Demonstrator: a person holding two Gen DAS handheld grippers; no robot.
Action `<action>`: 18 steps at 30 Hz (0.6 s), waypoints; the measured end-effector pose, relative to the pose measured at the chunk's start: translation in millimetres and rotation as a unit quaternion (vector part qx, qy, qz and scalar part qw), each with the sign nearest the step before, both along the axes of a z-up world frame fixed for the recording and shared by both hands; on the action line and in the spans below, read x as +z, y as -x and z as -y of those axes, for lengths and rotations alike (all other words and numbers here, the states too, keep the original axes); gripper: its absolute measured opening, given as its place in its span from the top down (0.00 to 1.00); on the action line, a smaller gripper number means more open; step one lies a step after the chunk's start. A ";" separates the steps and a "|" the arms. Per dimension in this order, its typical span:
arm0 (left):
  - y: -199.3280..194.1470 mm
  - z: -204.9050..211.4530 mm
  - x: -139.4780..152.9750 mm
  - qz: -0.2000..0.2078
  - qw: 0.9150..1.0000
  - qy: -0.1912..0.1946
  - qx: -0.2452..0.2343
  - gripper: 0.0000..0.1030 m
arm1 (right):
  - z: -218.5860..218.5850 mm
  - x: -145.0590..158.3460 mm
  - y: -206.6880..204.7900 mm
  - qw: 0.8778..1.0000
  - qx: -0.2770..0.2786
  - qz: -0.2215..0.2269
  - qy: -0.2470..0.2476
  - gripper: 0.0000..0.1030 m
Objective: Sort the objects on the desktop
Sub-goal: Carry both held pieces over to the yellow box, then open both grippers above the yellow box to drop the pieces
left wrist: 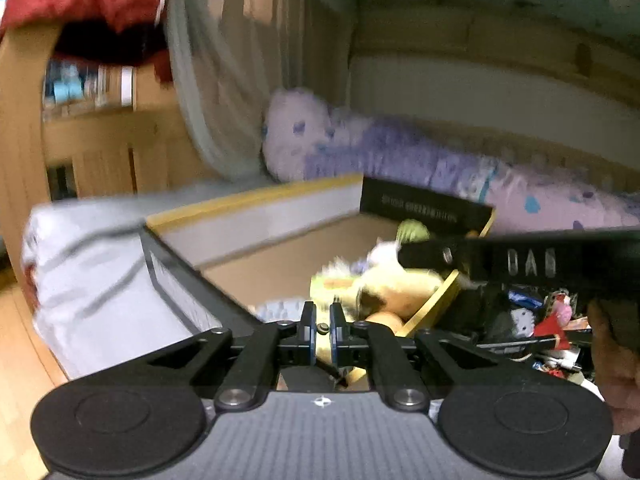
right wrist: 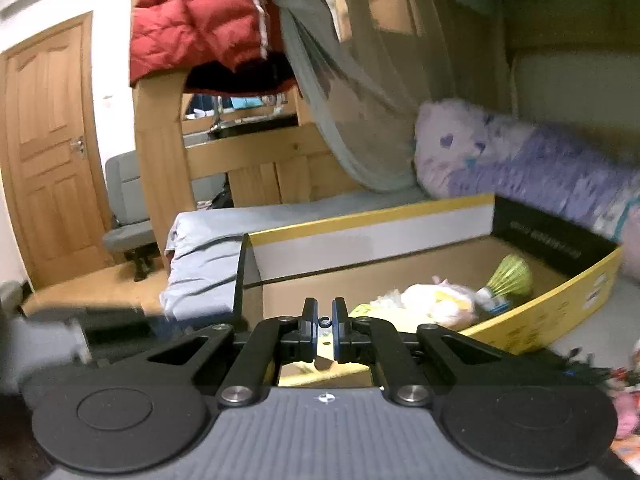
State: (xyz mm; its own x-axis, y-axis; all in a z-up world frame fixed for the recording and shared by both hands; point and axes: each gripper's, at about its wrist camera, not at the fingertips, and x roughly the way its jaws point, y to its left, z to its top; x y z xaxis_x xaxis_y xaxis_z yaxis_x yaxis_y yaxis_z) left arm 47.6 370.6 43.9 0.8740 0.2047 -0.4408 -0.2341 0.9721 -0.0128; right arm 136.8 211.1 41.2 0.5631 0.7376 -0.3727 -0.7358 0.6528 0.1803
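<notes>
Left gripper: fingers clenched, only a narrow slit between the blue pads, nothing held. Pointed slightly downward toward the open cardboard box. Right gripper: fingers clenched likewise, nothing between the pads, aimed at the same box from a position further right.

Box: shallow, yellow-edged, with a white long wall, a black end flap bearing pale lettering, and a brown floor. Resting on a grey-sheeted bed. No desk identifiable in either view.

Task objects inside the box, gathered toward its right end:
- green feather shuttlecock, lying on its side, cork end toward the other items; in the left wrist view seen just beyond a black gripper body crossing from the right edge.
- pale crumpled plastic bag, just beside the shuttlecock, apparently touching it; contents not discernible through blur.
- flat yellow-green item partly under the bag; identity cannot be told.

Further clutter in red, pink and blue outside the box on the right; blurred, individual pieces not distinguishable.

Surroundings: lilac patterned bedding roll behind the box, grey mosquito net draped above, red padded jacket hanging over a wooden frame, wooden door at left, grey chair beside it.
</notes>
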 end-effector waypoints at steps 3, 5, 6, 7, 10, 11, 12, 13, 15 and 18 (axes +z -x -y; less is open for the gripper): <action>-14.2 -8.9 -5.1 -0.016 1.000 0.007 0.003 0.94 | -11.1 -3.1 -26.0 0.999 -0.003 -0.049 -0.016 0.92; -21.5 -10.3 -7.3 -0.023 1.000 -0.001 -0.001 0.94 | -15.6 -5.2 -36.4 0.997 -0.006 -0.071 -0.026 0.92; -25.0 -9.3 -8.7 -0.026 1.000 -0.004 -0.005 0.93 | -18.0 -5.7 -39.7 0.997 -0.007 -0.077 -0.027 0.92; -27.8 -7.4 -9.5 -0.029 0.999 -0.008 -0.009 0.93 | -20.1 -6.4 -42.6 0.996 -0.009 -0.081 -0.026 0.92; -33.8 -0.4 -15.4 -0.043 0.999 -0.022 -0.008 0.89 | -24.7 -9.7 -47.1 0.996 -0.011 -0.090 -0.020 0.92; -33.7 4.2 -18.5 -0.045 0.998 -0.031 -0.010 0.87 | -26.9 -10.5 -47.5 0.996 -0.008 -0.092 -0.019 0.92; -32.3 8.9 -19.6 -0.042 0.998 -0.047 -0.014 0.78 | -27.9 -11.2 -46.9 0.996 -0.005 -0.091 -0.017 0.92; -29.9 14.3 -20.3 -0.036 0.997 -0.065 -0.013 0.62 | -29.3 -11.3 -45.8 0.996 -0.002 -0.090 -0.015 0.92; -22.1 28.6 -21.1 -0.019 0.994 -0.108 0.011 0.36 | -31.7 -12.4 -43.2 0.996 0.005 -0.089 -0.008 0.92; -10.3 39.7 -22.5 -0.015 0.988 -0.144 0.053 0.28 | -36.1 -13.3 -40.4 0.996 0.013 -0.087 0.003 0.92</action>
State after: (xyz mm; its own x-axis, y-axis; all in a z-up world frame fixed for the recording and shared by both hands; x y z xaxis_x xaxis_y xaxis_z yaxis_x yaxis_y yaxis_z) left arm 58.0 330.9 21.4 0.8284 0.4150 -0.3763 -0.3310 0.9045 0.2689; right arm 177.3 247.2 27.8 0.4702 0.7491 -0.4667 -0.7112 0.6347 0.3022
